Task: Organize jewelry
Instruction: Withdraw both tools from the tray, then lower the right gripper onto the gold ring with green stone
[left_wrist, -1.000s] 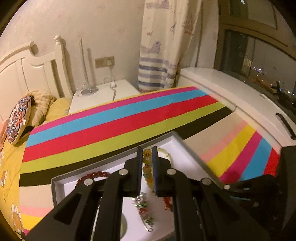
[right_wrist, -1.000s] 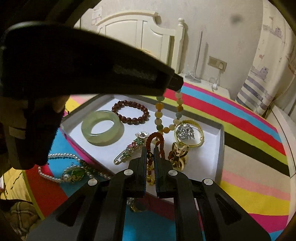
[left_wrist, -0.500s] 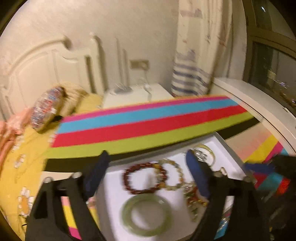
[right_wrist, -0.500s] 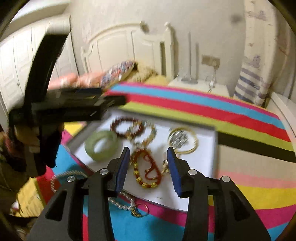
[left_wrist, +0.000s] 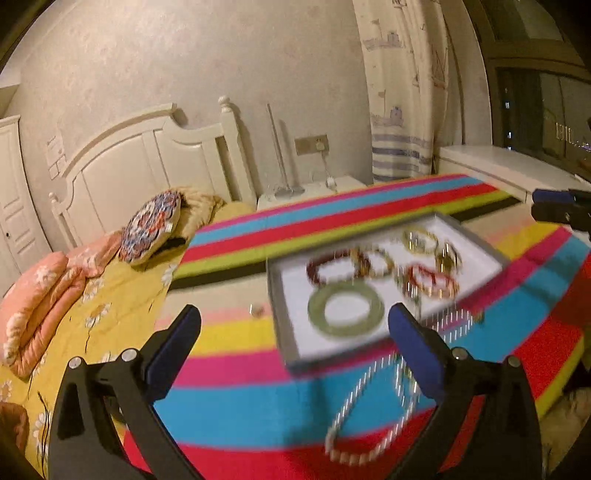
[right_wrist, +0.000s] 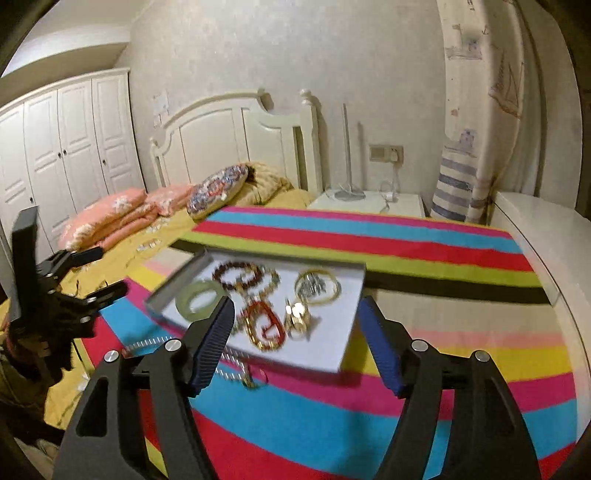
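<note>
here, from the left wrist view, everything is smeared by motion. the left gripper (left_wrist: 293, 326) has its jaws spreading wide with nothing held between them. beyond it a shallow white tray (left_wrist: 284, 332) sits on a striped mat (left_wrist: 236, 410), holding a green bangle (left_wrist: 345, 309), a dark red bead bracelet (left_wrist: 332, 266) and other pieces too blurred to name. a pearl necklace (left_wrist: 354, 410) lies on the mat just outside the tray's near edge. the right gripper's tip is cut off at the frame's right edge.

from the right wrist view, the right gripper (right_wrist: 297, 336) is also opening and empty, the tray partly hidden behind its fingers (right_wrist: 212, 341). behind are a white headboard (right_wrist: 236, 136), pink bedding (right_wrist: 110, 218), a wardrobe (right_wrist: 66, 147) and a nightstand (right_wrist: 369, 201).
</note>
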